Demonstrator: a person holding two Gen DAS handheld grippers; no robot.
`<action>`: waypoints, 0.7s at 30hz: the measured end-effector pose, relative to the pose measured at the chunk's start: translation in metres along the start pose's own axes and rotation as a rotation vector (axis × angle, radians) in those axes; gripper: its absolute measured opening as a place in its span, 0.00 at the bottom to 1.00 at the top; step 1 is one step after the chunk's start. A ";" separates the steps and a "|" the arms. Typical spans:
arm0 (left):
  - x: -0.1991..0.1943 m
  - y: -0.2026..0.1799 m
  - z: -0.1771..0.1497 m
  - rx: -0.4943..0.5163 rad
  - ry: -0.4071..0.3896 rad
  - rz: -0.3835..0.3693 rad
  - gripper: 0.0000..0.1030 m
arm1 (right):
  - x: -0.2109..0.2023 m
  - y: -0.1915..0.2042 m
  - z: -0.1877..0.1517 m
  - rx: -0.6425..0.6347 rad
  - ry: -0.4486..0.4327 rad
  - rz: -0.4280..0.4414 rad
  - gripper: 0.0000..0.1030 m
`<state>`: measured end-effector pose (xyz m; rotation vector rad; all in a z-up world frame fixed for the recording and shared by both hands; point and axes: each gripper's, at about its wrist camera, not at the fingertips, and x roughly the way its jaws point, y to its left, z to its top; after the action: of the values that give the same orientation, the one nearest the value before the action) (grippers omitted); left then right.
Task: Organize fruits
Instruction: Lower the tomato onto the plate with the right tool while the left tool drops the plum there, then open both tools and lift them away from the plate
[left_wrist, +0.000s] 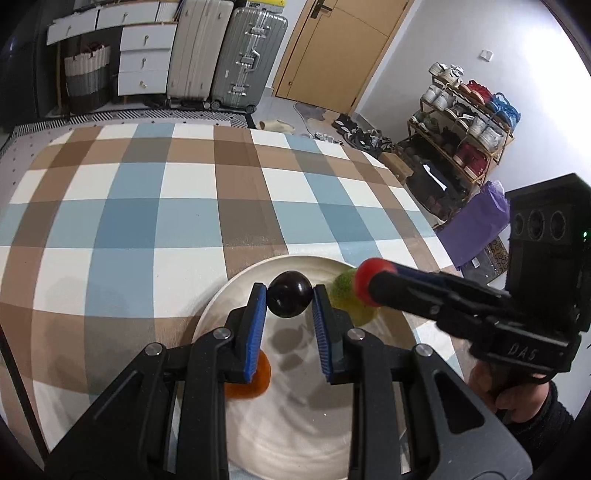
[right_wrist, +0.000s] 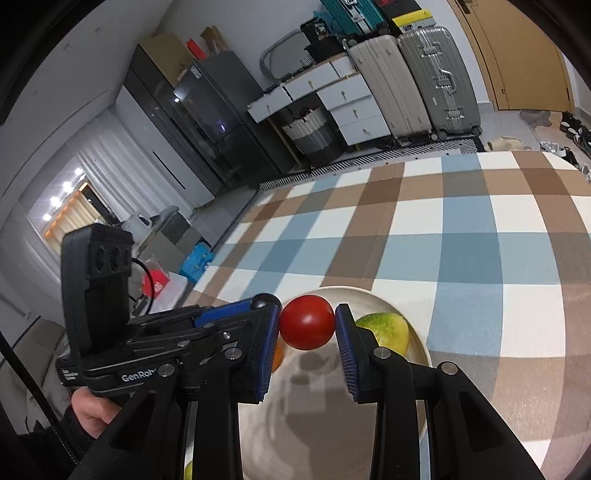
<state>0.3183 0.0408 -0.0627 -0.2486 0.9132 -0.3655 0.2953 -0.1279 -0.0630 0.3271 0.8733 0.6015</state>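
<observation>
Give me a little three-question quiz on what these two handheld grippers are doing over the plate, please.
1. True or false: the left gripper is shut on a dark plum.
2. What does the right gripper hold? A banana; B red tomato; C nothing.
3. Which fruits lie on the white plate?

Key: 1 true. 2 B. 3 a green fruit and an orange fruit, at least.
</observation>
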 end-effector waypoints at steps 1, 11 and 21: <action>0.003 0.003 0.001 -0.018 0.003 -0.008 0.22 | 0.004 -0.001 0.001 0.003 0.006 -0.003 0.31; 0.023 0.012 0.008 -0.059 0.040 -0.042 0.22 | 0.022 -0.007 0.004 0.016 0.015 -0.022 0.41; -0.007 0.000 0.001 -0.040 0.009 -0.035 0.22 | -0.016 0.000 -0.004 0.036 -0.054 -0.038 0.57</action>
<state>0.3151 0.0438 -0.0568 -0.3001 0.9266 -0.3812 0.2845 -0.1370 -0.0557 0.3573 0.8376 0.5403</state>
